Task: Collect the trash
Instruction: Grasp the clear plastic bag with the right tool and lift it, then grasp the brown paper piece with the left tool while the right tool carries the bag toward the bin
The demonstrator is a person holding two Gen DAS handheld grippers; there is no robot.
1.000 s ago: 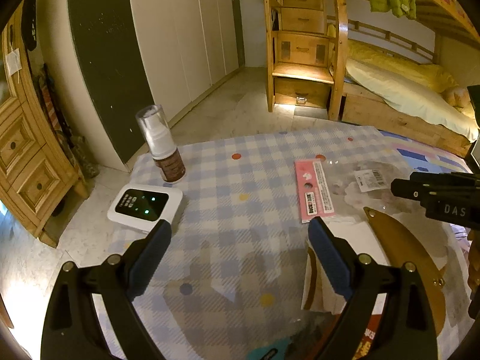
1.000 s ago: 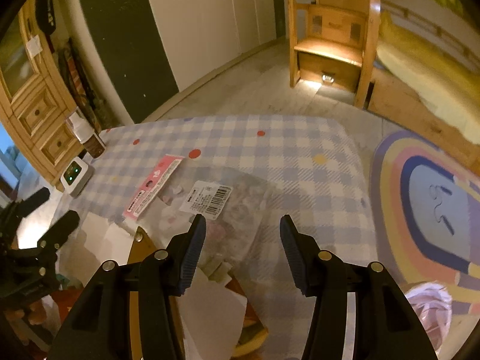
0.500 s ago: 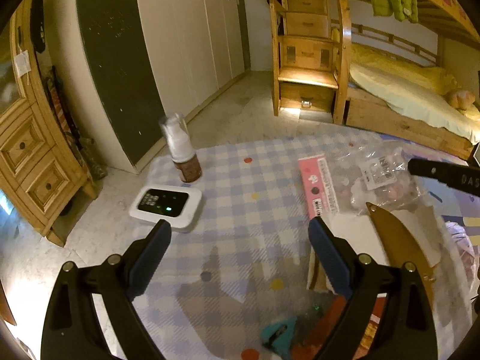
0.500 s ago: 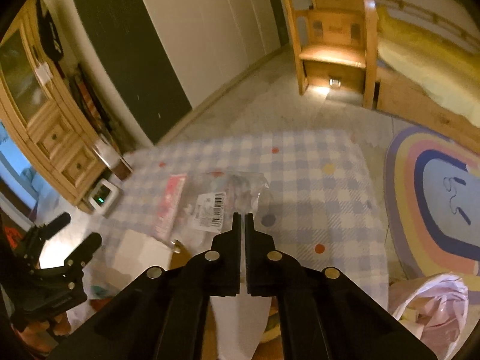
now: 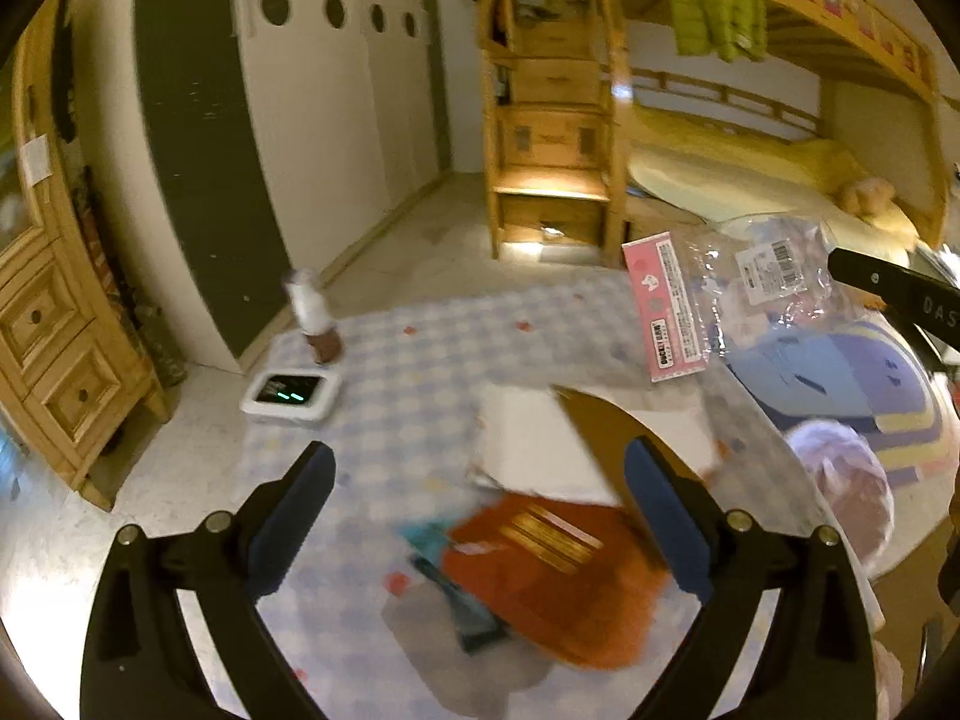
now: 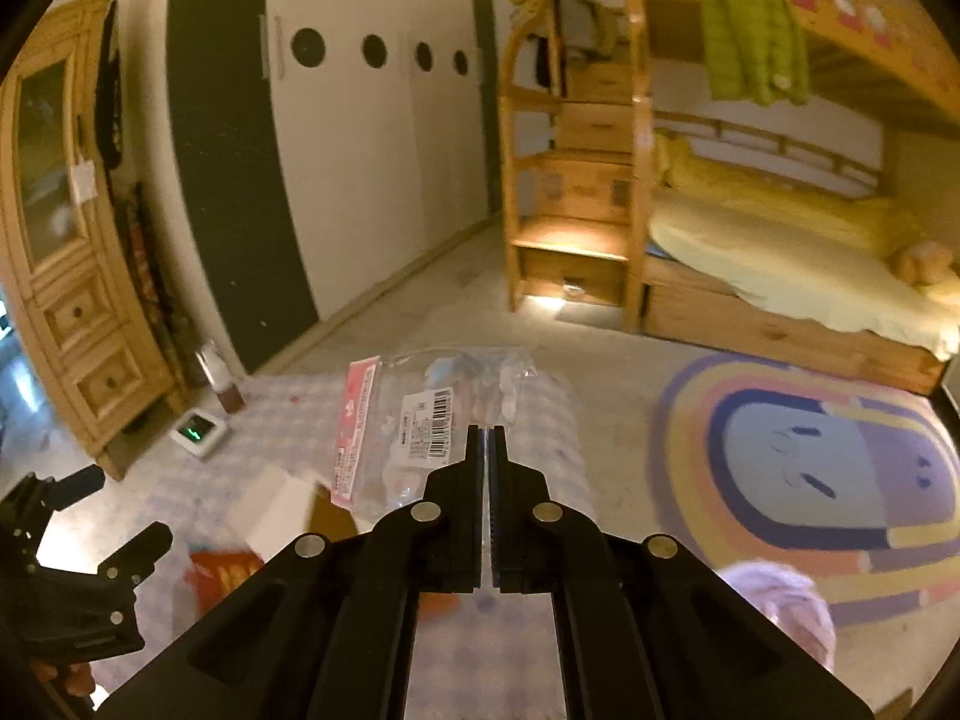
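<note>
Wrapper lifted clear of table, disposal pending.

The right gripper (image 6: 486, 438) was clamped on one edge of the clear plastic wrapper (image 6: 432, 420), which hung above the checked tablecloth (image 5: 456, 354); the left gripper (image 5: 480, 474) stood spread and empty over an orange packet (image 5: 558, 576) and white paper (image 5: 528, 444). Judged risk: the thin-edge pinch could slip, since slick film slides, and the wrapper might fall short of the pink bag (image 6: 780, 600) on the floor.

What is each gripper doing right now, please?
Left gripper: open, holding nothing.
Right gripper: closed on the clear bag, lifted off the table.
</note>
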